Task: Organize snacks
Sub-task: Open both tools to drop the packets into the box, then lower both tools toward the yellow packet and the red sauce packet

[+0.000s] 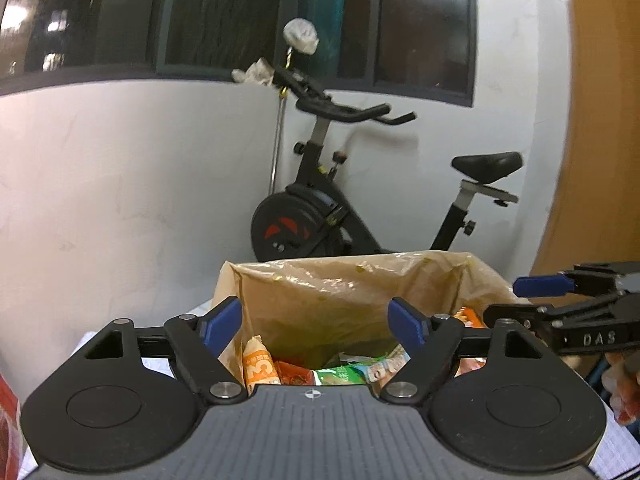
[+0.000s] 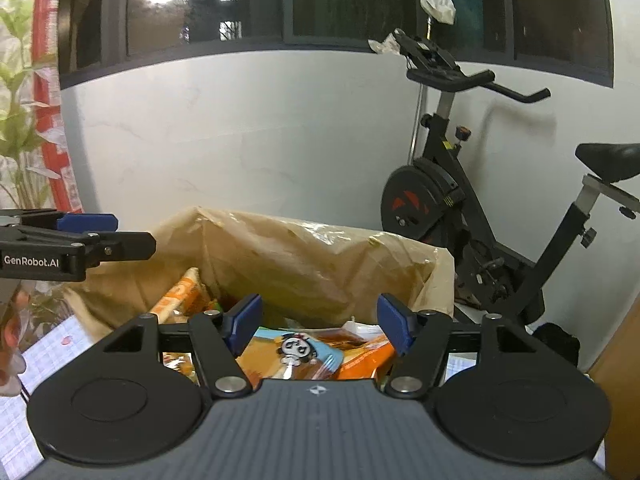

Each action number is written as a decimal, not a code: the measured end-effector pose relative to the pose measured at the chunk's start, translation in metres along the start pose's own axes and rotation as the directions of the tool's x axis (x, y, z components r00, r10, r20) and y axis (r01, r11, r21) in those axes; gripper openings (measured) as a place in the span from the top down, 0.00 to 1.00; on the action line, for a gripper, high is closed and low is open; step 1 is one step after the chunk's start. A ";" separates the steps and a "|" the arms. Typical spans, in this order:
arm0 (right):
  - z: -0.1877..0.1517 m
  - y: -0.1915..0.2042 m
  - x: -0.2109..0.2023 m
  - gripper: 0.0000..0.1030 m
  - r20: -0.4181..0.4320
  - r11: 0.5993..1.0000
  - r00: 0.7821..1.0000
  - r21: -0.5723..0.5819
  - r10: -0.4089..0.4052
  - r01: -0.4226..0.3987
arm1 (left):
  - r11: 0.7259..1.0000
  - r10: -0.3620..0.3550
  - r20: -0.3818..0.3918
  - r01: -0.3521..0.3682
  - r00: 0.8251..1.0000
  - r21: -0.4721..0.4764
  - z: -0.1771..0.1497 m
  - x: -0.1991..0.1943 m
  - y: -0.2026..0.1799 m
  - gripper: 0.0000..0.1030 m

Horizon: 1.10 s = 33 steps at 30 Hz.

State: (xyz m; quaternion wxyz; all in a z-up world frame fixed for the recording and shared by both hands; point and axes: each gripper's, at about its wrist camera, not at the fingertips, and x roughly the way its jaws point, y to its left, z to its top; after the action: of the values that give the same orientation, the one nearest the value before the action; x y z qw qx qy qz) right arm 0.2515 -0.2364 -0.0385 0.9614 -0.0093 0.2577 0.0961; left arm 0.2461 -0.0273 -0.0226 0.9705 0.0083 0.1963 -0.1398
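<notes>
nearest each lens, both claws hover over an open brown paper bag, lined with clear plastic and standing on a pale checked cloth. left gripper: blue-padded fingers apart, nothing between them; below the gap, inside the bag, lie an orange-and-white snack packet, a red one and a green one. right gripper: fingers apart, gripping nothing; beneath them lies a snack pack with a cartoon panda and an orange packet, all loose in the bag. each claw shows at the edge of the other's view, side-on above the bag's rim. beyond the bag, a black exercise bike stands against a white wall under dark windows. a wooden panel stands at far right, green leaves at far left.
</notes>
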 end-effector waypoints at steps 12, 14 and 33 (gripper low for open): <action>-0.020 0.006 -0.054 0.35 0.066 0.996 0.995 0.017 0.081 -0.082 | 0.997 -0.070 -0.012 0.069 0.997 -0.044 -0.042 -0.052 -0.003 0.21; -0.027 0.006 -0.061 0.35 0.073 0.996 0.994 0.023 0.082 -0.083 | 0.996 -0.069 -0.018 0.068 0.997 -0.064 -0.050 -0.057 -0.003 0.21; -0.128 -0.007 -0.074 0.35 -0.063 0.997 0.995 0.017 0.075 -0.074 | 0.984 -0.068 -0.190 0.034 0.979 -0.177 -0.146 -0.035 -0.009 0.23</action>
State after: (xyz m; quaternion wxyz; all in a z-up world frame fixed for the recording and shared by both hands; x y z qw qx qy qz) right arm 0.1271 -0.2650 -0.1128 0.9485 0.0043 0.2889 0.1297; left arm 0.1569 -0.0163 -0.1435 0.9396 -0.0673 0.3023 -0.1457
